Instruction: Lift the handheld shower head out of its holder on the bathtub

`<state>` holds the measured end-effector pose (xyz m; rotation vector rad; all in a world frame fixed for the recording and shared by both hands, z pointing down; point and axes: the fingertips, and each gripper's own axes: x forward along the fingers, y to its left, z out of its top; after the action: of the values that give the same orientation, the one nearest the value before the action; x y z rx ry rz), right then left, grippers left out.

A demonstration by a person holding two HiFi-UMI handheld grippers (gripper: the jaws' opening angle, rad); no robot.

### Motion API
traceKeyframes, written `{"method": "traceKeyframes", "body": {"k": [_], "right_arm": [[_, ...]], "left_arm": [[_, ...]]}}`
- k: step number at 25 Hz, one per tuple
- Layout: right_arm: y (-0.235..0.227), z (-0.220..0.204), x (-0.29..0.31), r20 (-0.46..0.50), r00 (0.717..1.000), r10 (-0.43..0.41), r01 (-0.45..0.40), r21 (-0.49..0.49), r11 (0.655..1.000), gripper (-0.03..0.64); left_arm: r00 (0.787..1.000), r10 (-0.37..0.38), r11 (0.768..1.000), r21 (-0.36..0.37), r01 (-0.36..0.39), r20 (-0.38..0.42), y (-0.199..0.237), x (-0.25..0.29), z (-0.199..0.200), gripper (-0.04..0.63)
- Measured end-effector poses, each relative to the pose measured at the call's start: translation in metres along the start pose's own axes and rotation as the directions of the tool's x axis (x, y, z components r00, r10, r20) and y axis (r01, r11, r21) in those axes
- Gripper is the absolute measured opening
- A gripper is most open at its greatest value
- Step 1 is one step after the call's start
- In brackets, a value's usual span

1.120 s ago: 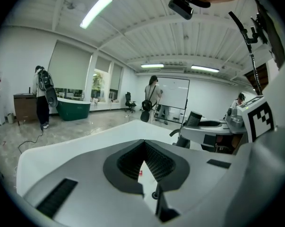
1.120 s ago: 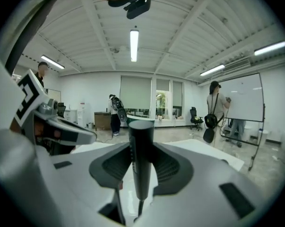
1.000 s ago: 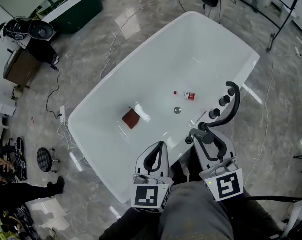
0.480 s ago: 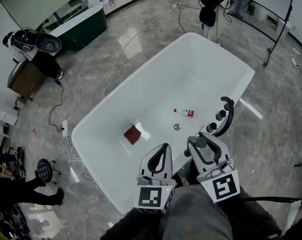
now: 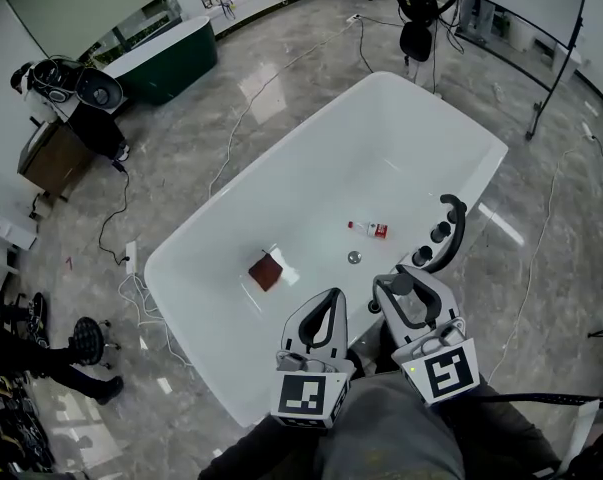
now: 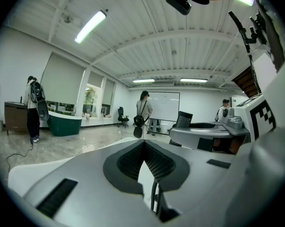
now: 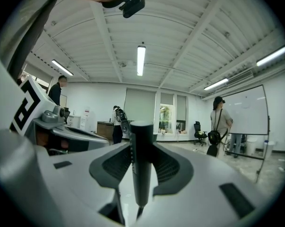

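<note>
Shower head [image 7: 138, 141] is standing upright between the jaws of the right gripper [image 5: 401, 284], which are pinching its dark handle at the near rim of the bathtub [image 5: 203, 340], while the left gripper [image 5: 327, 295] is hovering alongside, jaws pressed together.

Lighting is bright and even, supplied by ceiling tubes [image 6: 90, 26] and windows [image 7: 168, 119]. The polished floor [image 5: 261, 88] carries glare patches, and the white tub [image 5: 311, 168] shows soft highlights with only faint shadows. The head view is sharp with mild bending at its borders; both gripper views are circular fisheye pictures with black corners and strongly curved lines toward the rim, and the shower head [image 7: 141, 164] near the lens is slightly soft.
</note>
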<state>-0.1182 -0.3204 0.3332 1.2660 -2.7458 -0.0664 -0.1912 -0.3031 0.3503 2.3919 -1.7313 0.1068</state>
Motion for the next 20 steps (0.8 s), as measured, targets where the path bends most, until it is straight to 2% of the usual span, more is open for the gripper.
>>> {"method": "traceKeyframes", "body": {"k": [10, 20], "right_arm": [[-0.004, 0.010, -0.026, 0.034, 0.999, -0.031, 0.032, -0.011, 0.999, 0.140], [-0.002, 0.021, -0.072, 0.097, 0.995, 0.001, 0.002, -0.028, 1.000, 0.140]], "left_arm": [[1.000, -0.017, 1.000, 0.008, 0.017, 0.002, -0.021, -0.015, -0.002, 0.003], [0.999, 0.039, 0.999, 0.037, -0.039, 0.003, -0.054, -0.038, 0.001, 0.003]]}}
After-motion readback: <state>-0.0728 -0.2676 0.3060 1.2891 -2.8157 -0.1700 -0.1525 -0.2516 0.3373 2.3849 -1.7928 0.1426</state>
